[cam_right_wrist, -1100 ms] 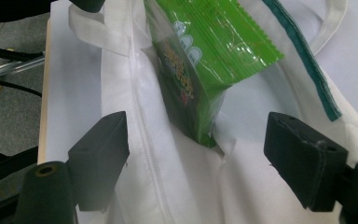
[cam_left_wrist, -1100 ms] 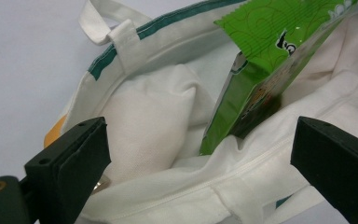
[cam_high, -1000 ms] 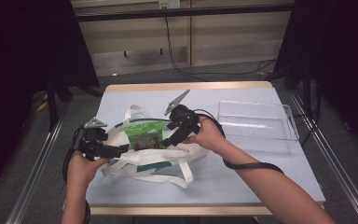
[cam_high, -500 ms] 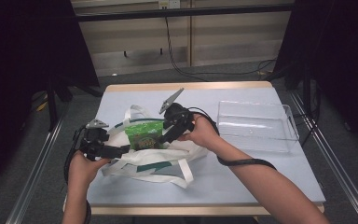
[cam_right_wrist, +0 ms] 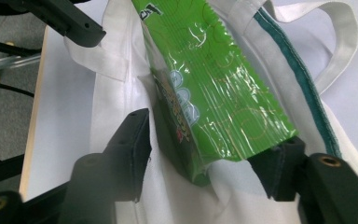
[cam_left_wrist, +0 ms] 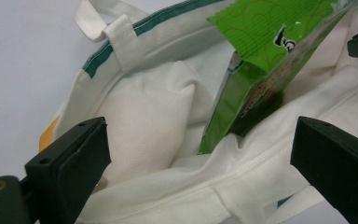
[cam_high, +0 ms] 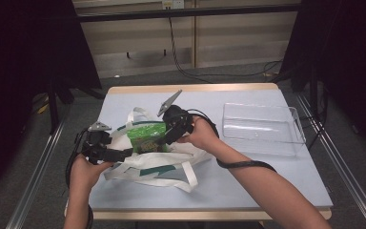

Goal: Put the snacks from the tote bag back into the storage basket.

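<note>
The right gripper (cam_high: 167,134) sits over the open mouth of the bag (cam_high: 147,164), near the middle of the table (cam_high: 248,191). Its jaws have just been closing, and the green pack (cam_high: 145,138) is between them. In the right gripper view (cam_right_wrist: 205,161) one jaw touches the shiny edge of the pack (cam_right_wrist: 214,93). The other jaw is just beside the pack's dark end, and I cannot tell if it presses on it. So it is not clear that the pack is gripped tight.

The pack is tilted. Its lower end is down inside the bag (cam_right_wrist: 121,60), and its top end sticks up out of the opening.

The left gripper (cam_high: 116,155) is at the left side of the bag. In the left gripper view (cam_left_wrist: 198,163) its jaws stand wide apart, with the white rim of the bag (cam_left_wrist: 158,121) lying between them. The pads do not press on the cloth. The pack (cam_left_wrist: 261,56) leans in the bag just past that rim.

The bag is white with a green stripe along its edge. It lies flat on the table with its handles spread out. A clear tray (cam_high: 262,129) stands on the right side of the table, well apart from the bag.
</note>
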Available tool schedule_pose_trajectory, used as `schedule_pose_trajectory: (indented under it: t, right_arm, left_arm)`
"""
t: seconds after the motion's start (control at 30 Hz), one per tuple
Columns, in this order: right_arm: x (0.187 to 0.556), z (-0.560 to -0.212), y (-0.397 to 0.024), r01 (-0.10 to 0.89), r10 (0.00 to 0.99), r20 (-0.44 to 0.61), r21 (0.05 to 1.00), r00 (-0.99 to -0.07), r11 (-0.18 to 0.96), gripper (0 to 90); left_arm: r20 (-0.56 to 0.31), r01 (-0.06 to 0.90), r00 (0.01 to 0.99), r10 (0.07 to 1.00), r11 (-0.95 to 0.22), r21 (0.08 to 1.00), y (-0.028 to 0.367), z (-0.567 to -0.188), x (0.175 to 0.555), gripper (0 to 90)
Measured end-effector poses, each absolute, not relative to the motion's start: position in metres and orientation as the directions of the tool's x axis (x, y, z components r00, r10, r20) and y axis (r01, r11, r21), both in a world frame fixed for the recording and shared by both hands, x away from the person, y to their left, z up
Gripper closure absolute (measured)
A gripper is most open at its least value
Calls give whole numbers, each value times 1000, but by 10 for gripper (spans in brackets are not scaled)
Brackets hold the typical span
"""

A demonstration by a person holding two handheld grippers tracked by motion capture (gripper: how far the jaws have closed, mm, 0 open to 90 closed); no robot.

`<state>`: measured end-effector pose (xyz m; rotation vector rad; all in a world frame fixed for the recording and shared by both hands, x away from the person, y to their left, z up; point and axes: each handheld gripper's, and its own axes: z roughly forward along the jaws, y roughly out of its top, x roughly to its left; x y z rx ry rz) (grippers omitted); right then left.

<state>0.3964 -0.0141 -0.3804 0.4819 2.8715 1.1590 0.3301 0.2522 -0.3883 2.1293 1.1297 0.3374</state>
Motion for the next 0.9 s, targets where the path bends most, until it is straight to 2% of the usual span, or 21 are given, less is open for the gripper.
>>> schedule_pose_trajectory:
  t: [0.23, 0.27, 0.33, 0.37, 0.63, 0.9]
  right_arm:
    - [395, -382, -9, 245, 245, 99, 678, -964, 692, 513]
    - [394, -382, -8, 248, 244, 103, 673, -964, 697, 556]
    - [394, -383, -7, 247, 242, 102, 671, -965, 700, 578]
    - [394, -382, -7, 246, 239, 104, 668, -965, 703, 635]
    - [391, -378, -14, 231, 241, 72, 634, -968, 738, 709]
    - [393, -375, -30, 272, 282, 82, 606, -956, 747, 741]
  left_arm:
    - [-91, 629, 587, 805, -382, 677, 253, -388, 330, 45]
    - [-91, 629, 587, 804, -382, 677, 253, -388, 330, 45]
    - [-91, 629, 586, 805, -381, 677, 253, -388, 330, 46]
    - [-91, 629, 586, 805, -381, 677, 253, -388, 330, 46]
    - [-96, 632, 585, 806, -378, 677, 252, -389, 330, 46]
    - [-92, 626, 589, 803, -381, 680, 250, -389, 330, 48]
